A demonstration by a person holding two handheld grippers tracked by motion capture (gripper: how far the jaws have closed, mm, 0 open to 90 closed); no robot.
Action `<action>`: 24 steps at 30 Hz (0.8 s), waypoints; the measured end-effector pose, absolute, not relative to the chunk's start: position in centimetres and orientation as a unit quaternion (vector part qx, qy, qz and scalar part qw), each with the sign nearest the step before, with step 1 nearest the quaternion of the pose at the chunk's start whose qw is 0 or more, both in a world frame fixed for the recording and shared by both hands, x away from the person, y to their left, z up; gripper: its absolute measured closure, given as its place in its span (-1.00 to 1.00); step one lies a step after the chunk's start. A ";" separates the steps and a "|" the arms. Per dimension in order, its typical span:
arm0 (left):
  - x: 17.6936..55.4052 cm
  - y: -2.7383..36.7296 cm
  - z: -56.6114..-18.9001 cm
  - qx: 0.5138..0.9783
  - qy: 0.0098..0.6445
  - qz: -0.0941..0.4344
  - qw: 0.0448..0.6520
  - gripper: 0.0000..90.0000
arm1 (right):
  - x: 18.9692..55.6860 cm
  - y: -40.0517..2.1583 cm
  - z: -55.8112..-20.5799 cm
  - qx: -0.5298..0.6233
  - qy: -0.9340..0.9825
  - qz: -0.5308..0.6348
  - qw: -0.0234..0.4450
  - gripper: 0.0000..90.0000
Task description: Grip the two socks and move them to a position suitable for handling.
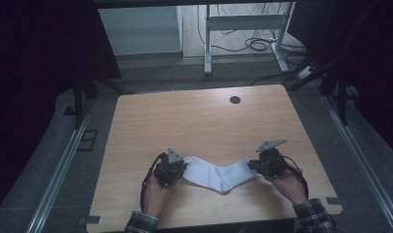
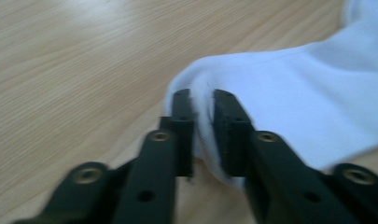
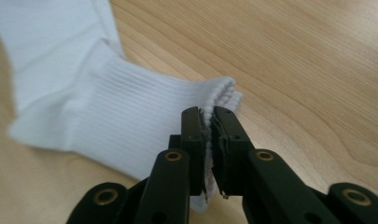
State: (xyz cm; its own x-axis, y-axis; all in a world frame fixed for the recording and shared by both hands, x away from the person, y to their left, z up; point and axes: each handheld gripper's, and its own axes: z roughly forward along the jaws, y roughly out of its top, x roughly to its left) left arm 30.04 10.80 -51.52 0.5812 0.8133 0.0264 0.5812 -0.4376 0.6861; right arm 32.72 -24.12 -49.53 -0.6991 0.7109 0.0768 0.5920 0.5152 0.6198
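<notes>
A white sock (image 1: 218, 174) hangs slack between my two grippers over the near part of the wooden table (image 1: 194, 121). My left gripper (image 1: 180, 171) is shut on the sock's toe end (image 2: 252, 88), whose fabric is pinched between its black jaws (image 2: 203, 107). At the right, my right gripper (image 1: 252, 165) is shut on the ribbed cuff (image 3: 144, 116), and the cuff's edge is squeezed between its jaws (image 3: 210, 122). The sock's middle sags toward the table's front edge.
A round cable hole (image 1: 235, 100) sits near the table's far edge. Beyond the table stand a white desk frame (image 1: 242, 29) and loose cables on the floor. Metal rails (image 1: 63, 165) run along both sides of the table.
</notes>
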 end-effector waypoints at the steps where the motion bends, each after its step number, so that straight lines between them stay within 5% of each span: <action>1: 30.3 10.8 -51.9 0.827 0.426 0.187 0.315 0.51 | 33.0 -24.0 -50.1 0.379 0.865 0.313 0.097 0.77; 5: 30.7 11.1 -52.4 0.821 0.432 0.190 0.321 0.24 | 33.2 -24.0 -51.0 0.391 0.861 0.306 0.110 0.44; 8: 30.9 11.3 -52.5 0.821 0.439 0.168 0.324 0.35 | 32.8 -24.1 -50.9 0.391 0.860 0.307 0.112 0.52; 13: 30.4 10.7 -51.7 0.833 0.416 0.165 0.325 0.88 | 32.7 -24.2 -51.3 0.394 0.861 0.305 0.101 0.67; 24: 31.8 9.5 -50.3 0.842 0.386 0.204 0.317 0.90 | 32.7 -24.1 -51.4 0.389 0.864 0.304 0.102 0.62</action>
